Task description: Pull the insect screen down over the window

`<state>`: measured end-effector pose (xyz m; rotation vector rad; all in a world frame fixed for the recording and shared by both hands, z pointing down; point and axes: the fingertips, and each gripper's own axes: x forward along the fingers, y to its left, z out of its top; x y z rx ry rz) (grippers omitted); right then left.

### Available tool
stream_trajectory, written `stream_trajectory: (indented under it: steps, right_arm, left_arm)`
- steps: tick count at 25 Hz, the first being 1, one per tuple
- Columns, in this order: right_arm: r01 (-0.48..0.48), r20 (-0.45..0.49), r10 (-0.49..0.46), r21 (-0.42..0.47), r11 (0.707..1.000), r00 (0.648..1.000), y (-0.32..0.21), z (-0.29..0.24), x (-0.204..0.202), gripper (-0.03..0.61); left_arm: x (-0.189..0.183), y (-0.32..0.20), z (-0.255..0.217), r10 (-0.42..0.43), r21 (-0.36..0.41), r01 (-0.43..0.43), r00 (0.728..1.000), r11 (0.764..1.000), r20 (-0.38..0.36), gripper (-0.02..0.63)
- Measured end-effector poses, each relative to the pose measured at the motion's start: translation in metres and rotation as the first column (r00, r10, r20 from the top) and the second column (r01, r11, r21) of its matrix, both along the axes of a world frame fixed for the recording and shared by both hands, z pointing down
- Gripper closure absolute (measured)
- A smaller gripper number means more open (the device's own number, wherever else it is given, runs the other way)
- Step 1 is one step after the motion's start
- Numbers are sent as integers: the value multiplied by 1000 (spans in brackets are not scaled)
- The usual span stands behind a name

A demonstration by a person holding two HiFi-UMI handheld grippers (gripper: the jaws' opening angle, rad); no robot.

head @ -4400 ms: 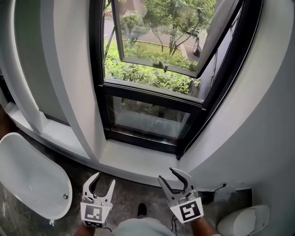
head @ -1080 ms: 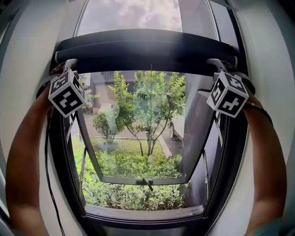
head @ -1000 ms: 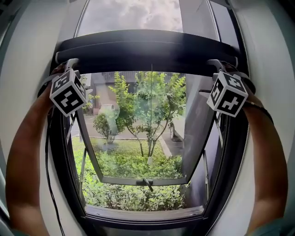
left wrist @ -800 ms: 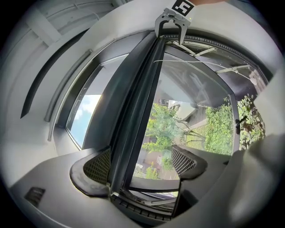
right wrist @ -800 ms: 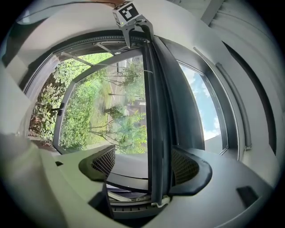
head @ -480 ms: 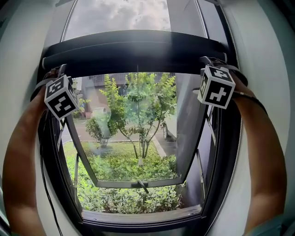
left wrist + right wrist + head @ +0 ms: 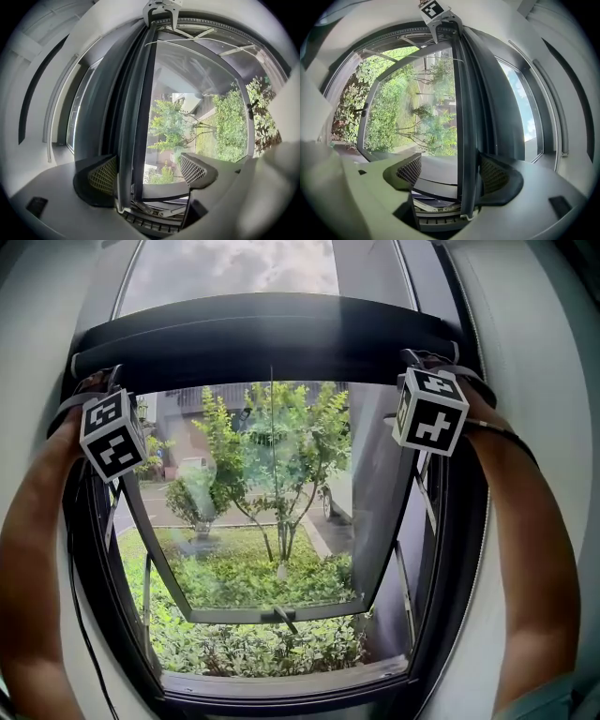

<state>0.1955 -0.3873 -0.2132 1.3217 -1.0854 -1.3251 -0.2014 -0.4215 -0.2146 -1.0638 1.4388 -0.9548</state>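
Observation:
The insect screen's dark pull bar [image 7: 272,334] runs across the top of the black-framed window [image 7: 459,549]. A thin cord [image 7: 272,474] hangs from its middle. My left gripper [image 7: 101,382] is at the bar's left end and my right gripper [image 7: 414,360] at its right end, arms raised. In the left gripper view the bar [image 7: 140,93] passes between the open jaws of the left gripper [image 7: 146,171], lying against the left pad [image 7: 101,176]. In the right gripper view the bar [image 7: 466,93] rests against the right pad [image 7: 494,177] of the open right gripper [image 7: 452,173].
Below the bar an outward-tilted glass sash [image 7: 272,613] stands open, with trees and hedges beyond. The sill [image 7: 281,679] lies at the bottom. White wall [image 7: 553,381] flanks the frame on both sides. A black cable [image 7: 80,615] trails from the left gripper.
Since 4.4 s ago both grippers rose from near the floor to the screen bar. Over the last second they stay at its ends; the view drifts slightly left.

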Motion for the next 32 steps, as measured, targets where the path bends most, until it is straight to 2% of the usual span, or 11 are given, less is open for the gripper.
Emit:
stream_trajectory:
  steps: [4, 7, 12, 18, 24, 32]
  right_arm:
    - [-24, -25, 24, 6, 1000, 999, 2, -1, 3, 206]
    - [-48, -35, 48, 1, 999, 998, 3, 0, 11, 206]
    - [-59, -35, 59, -7, 998, 998, 3, 3, 19, 206]
    - [-45, -38, 46, 8, 999, 998, 1, 2, 18, 206]
    - [-23, -9, 23, -11, 1000, 1000, 4, 8, 18, 206]
    - [-51, -14, 50, -113, 992, 999, 14, 49, 16, 206]
  left_arm:
    - [-3, -1, -1, -35, 50, 31, 997, 998, 75, 196]
    - [-9, 0, 1, -70, 50, 65, 992, 997, 109, 198]
    - [-11, 0, -1, -80, 46, 75, 990, 996, 112, 198]
    - [-8, -1, -1, -40, 68, 33, 995, 997, 94, 198]
    - [-8, 1, 6, -41, 36, 37, 995, 999, 88, 198]
    - [-11, 8, 46, -47, -49, 53, 993, 997, 104, 198]
